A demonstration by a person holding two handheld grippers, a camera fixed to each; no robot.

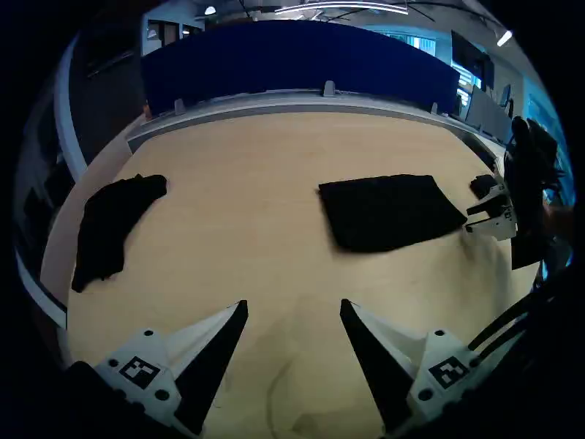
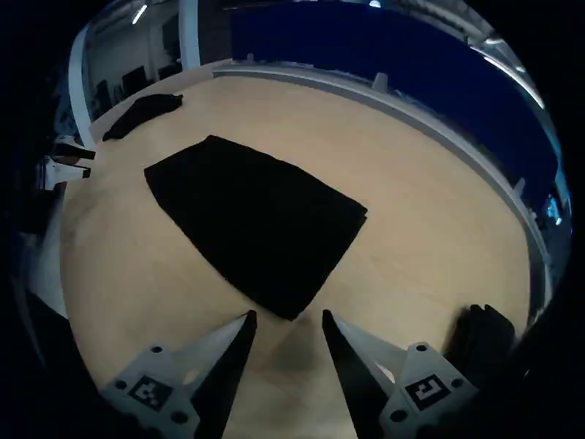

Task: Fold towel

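Your left gripper point(image 1: 292, 301) and right gripper point(image 2: 288, 312) both have fingers spread apart over the table point(image 2: 424, 219) (the black towel point(image 2: 256, 227) lies folded flat there).

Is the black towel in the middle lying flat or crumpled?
Flat: the black towel forms a neat rectangle on the table; folded layers cannot be told.

The towel point(image 2: 256, 227) is matt black cloth, and the table point(image 2: 424, 219) under it is pale, smooth wood with a faint sheen.
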